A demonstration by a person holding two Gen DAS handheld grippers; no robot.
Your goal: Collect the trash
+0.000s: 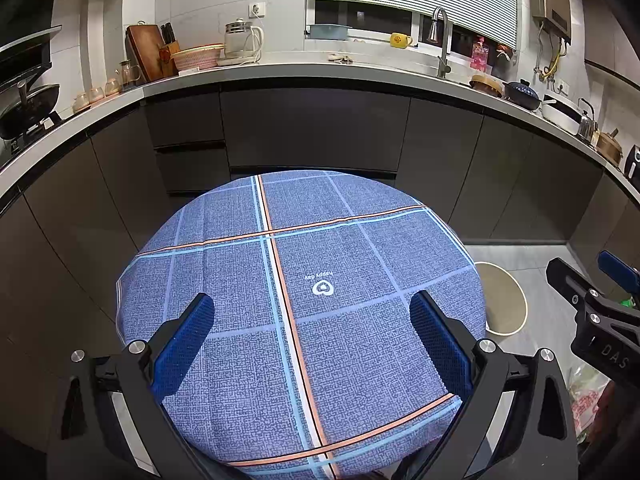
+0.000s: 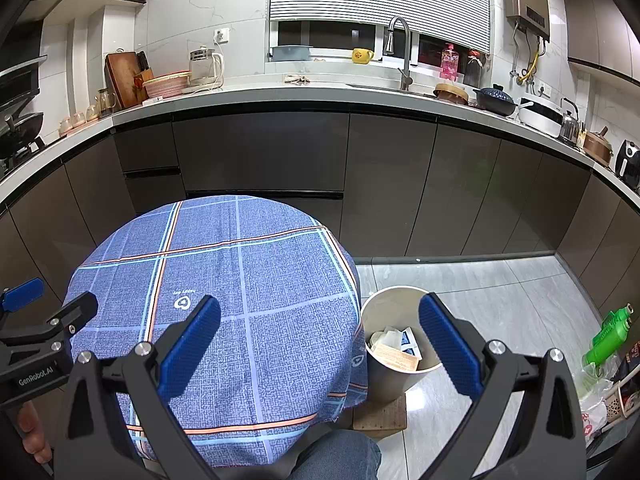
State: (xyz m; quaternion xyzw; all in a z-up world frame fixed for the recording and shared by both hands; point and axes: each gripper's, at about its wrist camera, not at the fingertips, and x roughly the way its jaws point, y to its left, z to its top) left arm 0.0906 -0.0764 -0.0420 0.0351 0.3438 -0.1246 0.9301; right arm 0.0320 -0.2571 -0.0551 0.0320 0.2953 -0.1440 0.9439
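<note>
Over the round cloth-covered counter (image 1: pixel 304 280), both grippers hover with nothing in them. The counter top shows bare in both views, no trash left on it that I can see. The collected trash (image 2: pixel 396 346) sits in the beige bin (image 2: pixel 400 376) on the floor just beside the counter's right edge: paper wrappers, a tan packet and small blue-and-white sachets. My read is that the task is at or near its end.

Risks from here:
- The bin stands on a small wooden block (image 2: pixel 382 414), not flat on the floor. A knock from the right gripper (image 2: pixel 320 332) or the hanging cloth could tip it and spill the trash.
- The cloth drapes loose over the counter edge, close to the bin rim. A finger catching the hem would drag it.
- Loose items lie on the floor at far right, a green bottle (image 2: pixel 606 334) and plastic bags (image 2: pixel 596 392). I can't tell whether they count as trash. If they do, the job isn't finished.
- The 2 grippers are near each other, so a sideways swing could make them clash.

Fingers:
- Left gripper (image 1: pixel 312 340): fingers (image 1: pixel 188 344) spread wide apart, holding nothing, above the cloth. Contact with it can't be judged.
- Right gripper: fingers (image 2: pixel 450 344) wide apart too, empty, 1 in line with the counter and 1 in line with the bin.
</note>
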